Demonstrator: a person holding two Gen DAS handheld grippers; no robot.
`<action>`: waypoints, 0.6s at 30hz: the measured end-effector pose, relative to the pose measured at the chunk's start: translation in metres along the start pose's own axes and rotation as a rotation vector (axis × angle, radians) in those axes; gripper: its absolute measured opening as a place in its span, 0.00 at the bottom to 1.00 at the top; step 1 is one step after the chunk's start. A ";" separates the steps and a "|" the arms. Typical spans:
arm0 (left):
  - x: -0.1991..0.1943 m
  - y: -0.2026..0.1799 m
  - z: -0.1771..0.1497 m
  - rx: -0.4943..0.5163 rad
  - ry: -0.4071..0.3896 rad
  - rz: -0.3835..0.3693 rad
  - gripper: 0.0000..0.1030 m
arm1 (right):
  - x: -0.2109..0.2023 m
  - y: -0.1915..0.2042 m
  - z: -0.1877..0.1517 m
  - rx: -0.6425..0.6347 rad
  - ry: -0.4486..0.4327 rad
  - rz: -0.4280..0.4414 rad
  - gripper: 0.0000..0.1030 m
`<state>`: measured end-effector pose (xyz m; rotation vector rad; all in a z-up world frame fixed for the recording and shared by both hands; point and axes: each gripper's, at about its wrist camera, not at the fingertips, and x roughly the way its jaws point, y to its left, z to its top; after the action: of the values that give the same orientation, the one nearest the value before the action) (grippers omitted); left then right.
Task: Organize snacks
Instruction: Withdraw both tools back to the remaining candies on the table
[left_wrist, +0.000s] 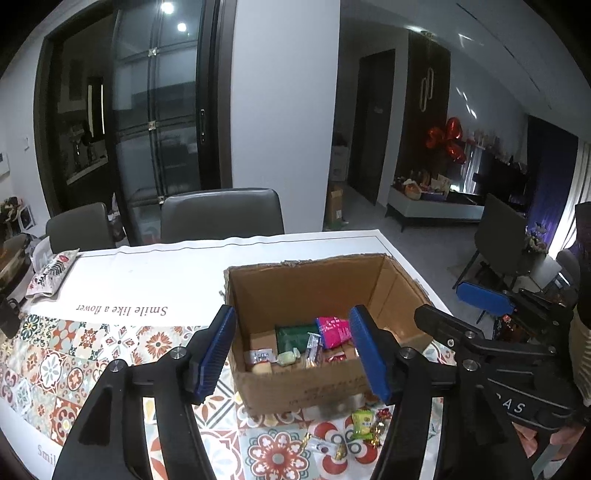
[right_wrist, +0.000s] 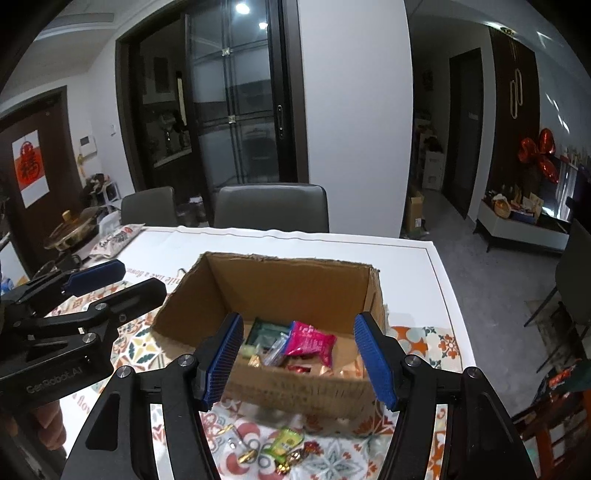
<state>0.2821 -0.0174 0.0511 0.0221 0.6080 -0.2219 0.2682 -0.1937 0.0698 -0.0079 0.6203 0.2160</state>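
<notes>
Two empty grippers, left (left_wrist: 293, 349) and right (right_wrist: 299, 356), one box (left_wrist: 295, 384)

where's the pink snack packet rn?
Inside the cardboard box: the pink snack packet lies on the other snacks, just right of the dark green packet. The right wrist view shows it near the box's middle.

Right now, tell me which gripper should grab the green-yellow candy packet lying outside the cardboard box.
Right gripper, probably: the green-yellow candy packet lies centred below its open fingers; from the left gripper it sits off to the right.
</notes>
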 end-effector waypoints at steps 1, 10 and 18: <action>-0.004 -0.001 -0.004 0.005 -0.005 0.007 0.62 | -0.002 0.001 -0.003 0.000 -0.003 0.000 0.62; -0.020 -0.004 -0.041 0.004 0.006 0.045 0.63 | -0.007 0.000 -0.042 0.044 0.002 0.012 0.62; -0.011 -0.008 -0.075 0.000 0.067 0.057 0.64 | 0.003 -0.005 -0.080 0.084 0.075 0.021 0.62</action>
<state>0.2299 -0.0168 -0.0037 0.0469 0.6736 -0.1664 0.2253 -0.2035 0.0025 0.0721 0.7041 0.2103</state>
